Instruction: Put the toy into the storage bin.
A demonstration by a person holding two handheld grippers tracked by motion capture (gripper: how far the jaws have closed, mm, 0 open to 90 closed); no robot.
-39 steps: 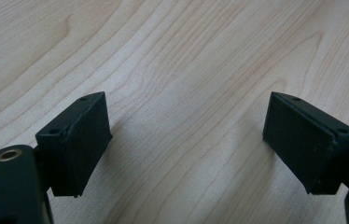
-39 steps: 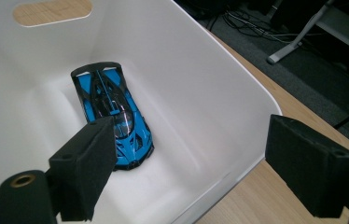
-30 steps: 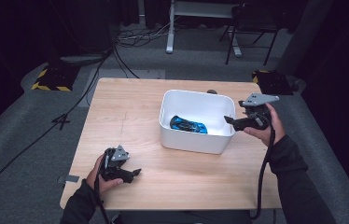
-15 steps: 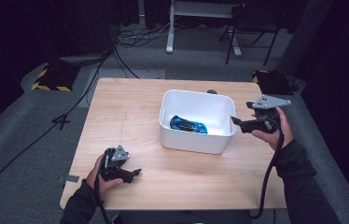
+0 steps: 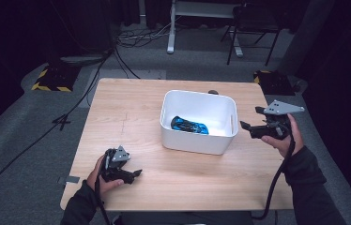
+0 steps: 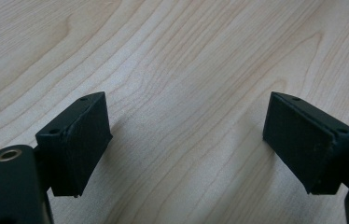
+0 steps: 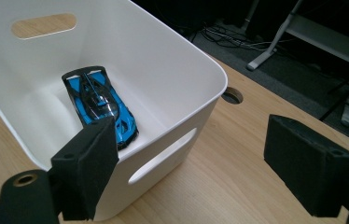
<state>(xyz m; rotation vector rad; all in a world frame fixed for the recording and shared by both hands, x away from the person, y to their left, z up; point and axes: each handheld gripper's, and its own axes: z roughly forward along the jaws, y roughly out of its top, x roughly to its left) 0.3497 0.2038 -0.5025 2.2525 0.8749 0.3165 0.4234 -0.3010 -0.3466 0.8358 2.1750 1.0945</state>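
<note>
Dark studio flooring with cables, a chair and a desk frame surrounds a light wooden table in the high view. A white bin stands right of the table's centre, and a blue toy car lies on its floor. The right gripper is held in the air just right of the bin, apart from it, nothing between its jaws. The left gripper sits low at the near left of the table, well apart from the bin and likewise empty-handed. Judgement: with the car inside the bin and both tools free, the placing appears done; what seems left is only to draw the right hand clear. No writing is legible here; yellow-and-black hazard striping marks a floor plate at the far left.

Left gripper view: the left gripper has its jaws spread wide over bare wood grain, gripping nothing. No label or mark can be read.

Right gripper view: the right gripper stands with jaws wide apart and empty, above the near rim of the bin. The car rests flat on the bin's floor, touching no jaw. A round cable hole shows in the table beyond. The car's body carries black trim, but no brand or lettering is readable.
</note>
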